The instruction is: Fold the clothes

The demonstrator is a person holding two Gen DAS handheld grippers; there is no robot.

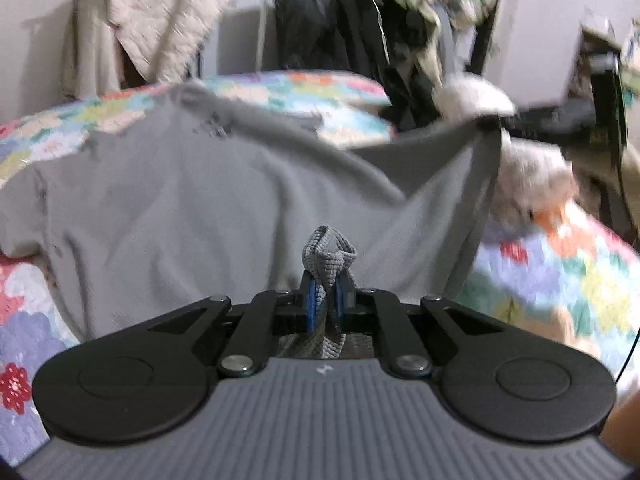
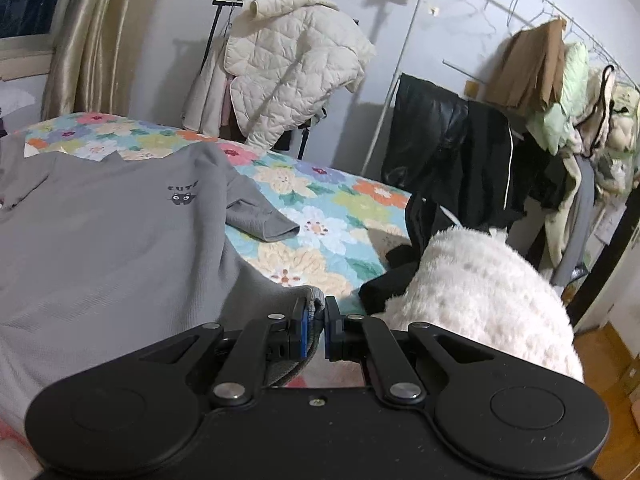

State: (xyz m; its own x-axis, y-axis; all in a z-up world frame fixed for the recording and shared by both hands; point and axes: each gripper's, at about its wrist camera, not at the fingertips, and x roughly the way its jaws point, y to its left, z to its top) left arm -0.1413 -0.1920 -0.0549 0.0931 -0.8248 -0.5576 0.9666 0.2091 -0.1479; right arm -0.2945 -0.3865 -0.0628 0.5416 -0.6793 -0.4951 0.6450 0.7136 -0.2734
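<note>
On the left lies the grey sweatshirt [image 2: 100, 232], spread front-up across the floral bedspread [image 2: 320, 208], its small dark cat print [image 2: 183, 196] showing on the chest. One sleeve [image 2: 256, 216] is bent out to the side and rests flat on the flowers.

The left gripper [image 1: 325, 292] is clamped tight on a bunched fold of the sweatshirt's ribbed hem [image 1: 328, 252]; the knit pokes up in a little loop above the blue pads [image 1: 310, 300] and hangs down behind them. From there the cloth rises and stretches away toward the far corner, where a dark shape at the hem's other end [image 1: 490, 124] is probably the second tool, though that view is too smeared to be sure.

In its own view, the right gripper [image 2: 315, 322] has its fingers [image 2: 298, 332] closed on the grey edge, a thin roll of fabric caught between them, and the cloth is lifted off the bed there.

Just beside it to the right sits a fluffy white garment [image 2: 480, 292], with something black [image 2: 384, 280] heaped against its left side on the bedspread. Behind, a cream quilted jacket [image 2: 296, 68] hangs over a rack, and black jackets [image 2: 460, 148] are draped over another rail against the pale wall, with more pale clothes hanging farther right.
</note>
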